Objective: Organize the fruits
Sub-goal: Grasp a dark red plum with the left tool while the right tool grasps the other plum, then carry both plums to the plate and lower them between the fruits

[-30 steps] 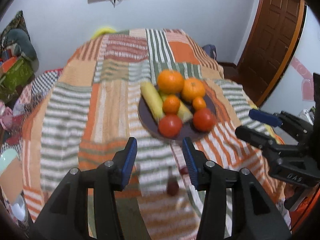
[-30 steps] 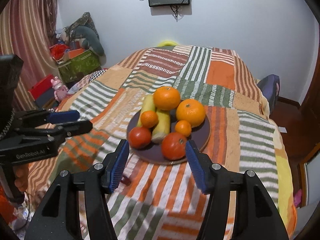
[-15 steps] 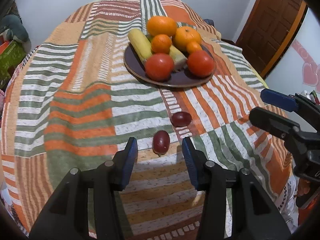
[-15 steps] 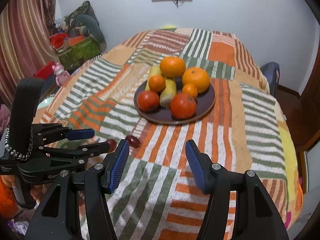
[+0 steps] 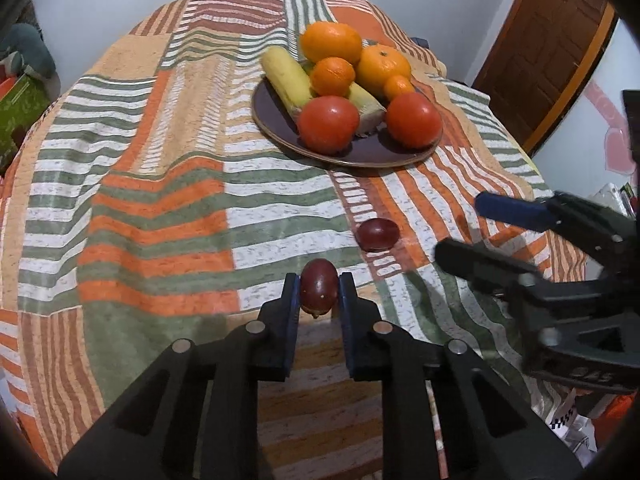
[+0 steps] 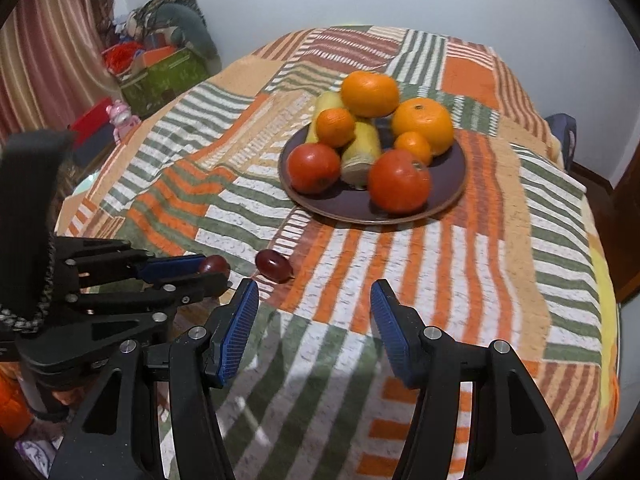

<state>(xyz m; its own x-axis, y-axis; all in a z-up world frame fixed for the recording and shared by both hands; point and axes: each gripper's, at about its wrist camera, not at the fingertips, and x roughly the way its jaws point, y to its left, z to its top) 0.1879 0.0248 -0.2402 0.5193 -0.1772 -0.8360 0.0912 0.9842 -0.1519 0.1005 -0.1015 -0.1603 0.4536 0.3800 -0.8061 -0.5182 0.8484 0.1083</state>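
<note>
The left gripper [image 5: 319, 292] has its two blue pads pressed tight on a small dark red grape [image 5: 318, 289], low on the striped cloth [image 5: 160, 184]. The right gripper [image 6: 314, 322] is about half open and has nothing in it. It hangs over the cloth.

A second grape [image 5: 377, 234] lies on the cloth between the two grippers, just past the held one. Nothing blocks the way to it.

Farther back sits a dark plate [image 5: 280, 136]. On it are two red tomatoes [image 5: 329, 124], four oranges [image 5: 331, 42] and two yellow corn cobs [image 5: 287, 76], piled close together.

The left view shows a brown door [image 5: 540, 52] on the far side. The right view shows a striped curtain [image 6: 48, 52] and a green box [image 6: 164, 72] with clutter by the wall. It also shows the left gripper from the side, with the held grape poking out at its tip.
</note>
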